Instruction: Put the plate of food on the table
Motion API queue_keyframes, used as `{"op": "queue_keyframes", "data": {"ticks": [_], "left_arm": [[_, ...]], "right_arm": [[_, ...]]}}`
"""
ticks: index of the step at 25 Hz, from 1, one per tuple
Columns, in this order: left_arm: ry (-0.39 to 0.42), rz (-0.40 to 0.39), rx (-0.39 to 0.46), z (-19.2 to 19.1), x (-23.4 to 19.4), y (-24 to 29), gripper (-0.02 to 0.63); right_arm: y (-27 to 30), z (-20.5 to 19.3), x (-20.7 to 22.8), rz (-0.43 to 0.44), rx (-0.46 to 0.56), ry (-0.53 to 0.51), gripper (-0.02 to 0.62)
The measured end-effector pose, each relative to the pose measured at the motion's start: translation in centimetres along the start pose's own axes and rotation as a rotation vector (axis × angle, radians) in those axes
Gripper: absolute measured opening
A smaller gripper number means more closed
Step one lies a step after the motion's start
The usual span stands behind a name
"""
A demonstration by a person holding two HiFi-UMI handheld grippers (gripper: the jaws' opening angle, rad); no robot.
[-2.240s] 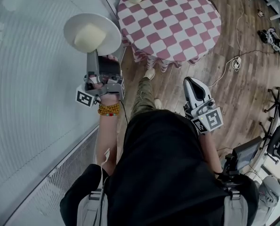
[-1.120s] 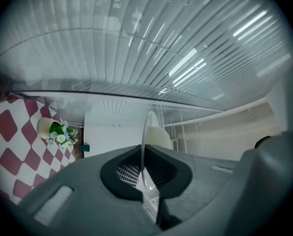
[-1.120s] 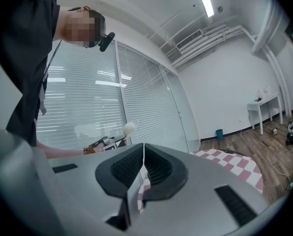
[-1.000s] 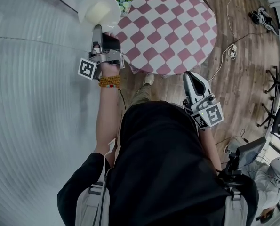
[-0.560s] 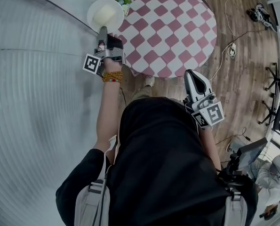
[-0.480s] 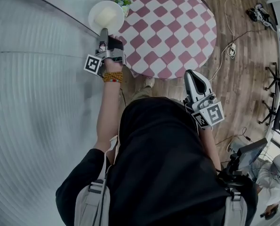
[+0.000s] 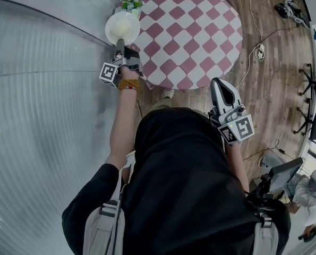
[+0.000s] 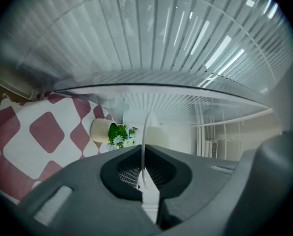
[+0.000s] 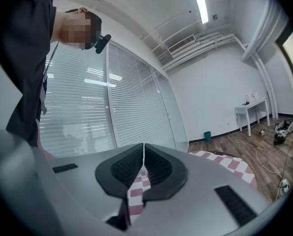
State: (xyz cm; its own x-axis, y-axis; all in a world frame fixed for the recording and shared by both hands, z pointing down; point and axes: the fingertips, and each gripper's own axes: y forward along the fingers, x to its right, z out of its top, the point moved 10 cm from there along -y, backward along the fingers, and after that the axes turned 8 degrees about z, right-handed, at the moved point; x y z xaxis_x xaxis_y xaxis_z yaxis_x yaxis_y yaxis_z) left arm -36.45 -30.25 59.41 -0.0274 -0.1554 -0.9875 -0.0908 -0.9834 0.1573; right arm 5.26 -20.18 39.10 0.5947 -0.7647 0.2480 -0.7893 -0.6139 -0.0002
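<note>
**White plate (image 7: 122, 28) clamped at the table (image 7: 195, 31) edge**

The white plate, on which a pale block of food (image 7: 119, 30) is carried, is gripped by its rim between the jaws of the left gripper (image 7: 119, 42). It is held at the left edge of the checked-clothed table, just beside the potted flowers (image 7: 130, 3). The right gripper (image 7: 222, 85) is held near the body, its jaws pressed together on nothing.

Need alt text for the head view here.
Seen from above, a person in black holds a white plate of pale food by its rim in the shut left gripper, at the edge of a round checked table beside a flower pot. The right gripper hangs shut and empty near the waist.
</note>
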Motion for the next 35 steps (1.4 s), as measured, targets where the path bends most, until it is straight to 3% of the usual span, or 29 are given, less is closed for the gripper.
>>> {"op": "queue_keyframes", "data": {"ticks": [22,35], "left_arm": [[-0.006,0.229,-0.037,-0.7,-8.3,3.2,0.013],[-0.058,0.232,-0.026,-1.6,-11.4,2.2,0.012]], "right_arm": [[1.0,-0.2,1.7,-0.081,-0.042,0.021,0.014],[2.2,-0.1,2.4,-0.086,-0.070,0.025,0.014]]}}
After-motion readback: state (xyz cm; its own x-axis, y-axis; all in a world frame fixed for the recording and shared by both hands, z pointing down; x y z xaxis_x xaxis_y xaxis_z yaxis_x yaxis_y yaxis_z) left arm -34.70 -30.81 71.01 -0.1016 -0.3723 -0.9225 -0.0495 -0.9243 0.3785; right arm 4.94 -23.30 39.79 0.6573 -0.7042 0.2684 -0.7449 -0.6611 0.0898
